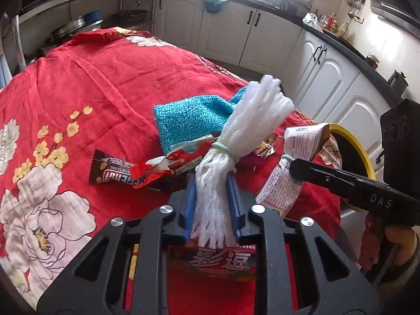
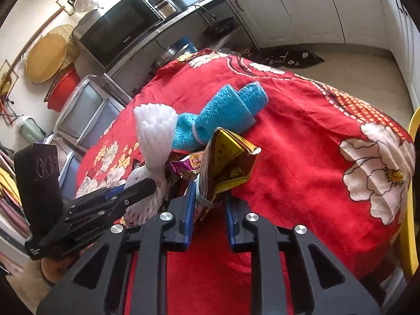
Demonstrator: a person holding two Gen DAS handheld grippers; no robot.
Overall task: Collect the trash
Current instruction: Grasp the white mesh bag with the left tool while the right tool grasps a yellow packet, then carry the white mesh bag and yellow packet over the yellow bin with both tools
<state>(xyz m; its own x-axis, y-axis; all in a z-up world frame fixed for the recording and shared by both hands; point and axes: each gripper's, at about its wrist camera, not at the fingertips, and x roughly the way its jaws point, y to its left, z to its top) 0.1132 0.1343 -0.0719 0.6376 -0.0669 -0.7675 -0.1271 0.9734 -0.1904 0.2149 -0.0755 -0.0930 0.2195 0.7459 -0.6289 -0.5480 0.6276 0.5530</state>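
Wrappers [image 1: 168, 166] and a blue cloth [image 1: 193, 124] crowd the desk [image 1: 86, 84] just ahead of both claws. Left of the wrappers, the red cloth lies bare. At the desk's right edge stands a yellow-rimmed bin [image 1: 353, 144].

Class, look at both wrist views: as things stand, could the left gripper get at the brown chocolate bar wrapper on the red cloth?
Probably not yet. The left gripper is shut on the white foam net, so its jaws are full. The chocolate wrapper lies uncovered just left of it; the path looks free once the net is dropped.
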